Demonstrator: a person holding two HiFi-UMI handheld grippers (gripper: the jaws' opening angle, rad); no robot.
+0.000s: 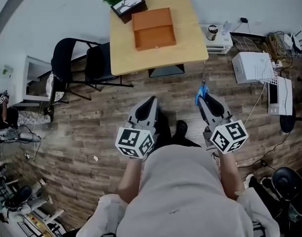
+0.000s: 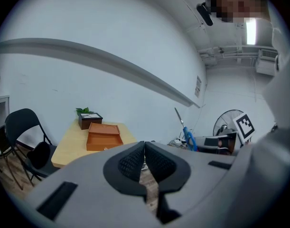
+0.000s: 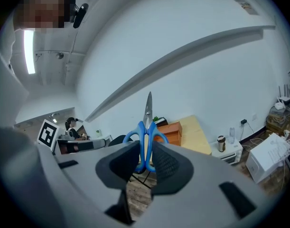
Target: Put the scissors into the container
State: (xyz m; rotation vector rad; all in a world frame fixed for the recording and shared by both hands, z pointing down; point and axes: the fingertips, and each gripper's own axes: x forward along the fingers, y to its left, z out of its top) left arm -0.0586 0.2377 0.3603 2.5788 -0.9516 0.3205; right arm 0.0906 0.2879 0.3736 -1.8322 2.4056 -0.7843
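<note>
Blue-handled scissors [image 3: 146, 127] stand blades up between the jaws of my right gripper [image 3: 145, 159], which is shut on their handles. In the head view the scissors [image 1: 201, 89] stick out ahead of the right gripper [image 1: 204, 98], over the wood floor short of the table. The scissors [image 2: 185, 129] also show at the right of the left gripper view. The orange open container [image 1: 153, 28] lies on the light wooden table [image 1: 190, 38]; it appears as the container [image 2: 104, 136] and the container [image 3: 170, 130] in both gripper views. My left gripper [image 1: 151, 102] is shut with nothing in it, pads touching [image 2: 145, 161].
A dark box with a plant [image 1: 127, 4] sits at the table's far left corner. Black chairs [image 1: 86, 65] stand left of the table. A white appliance with a cup [image 1: 216, 37], a white box [image 1: 253, 65] and cables lie to the right. The person's shoes [image 1: 181, 127] are below.
</note>
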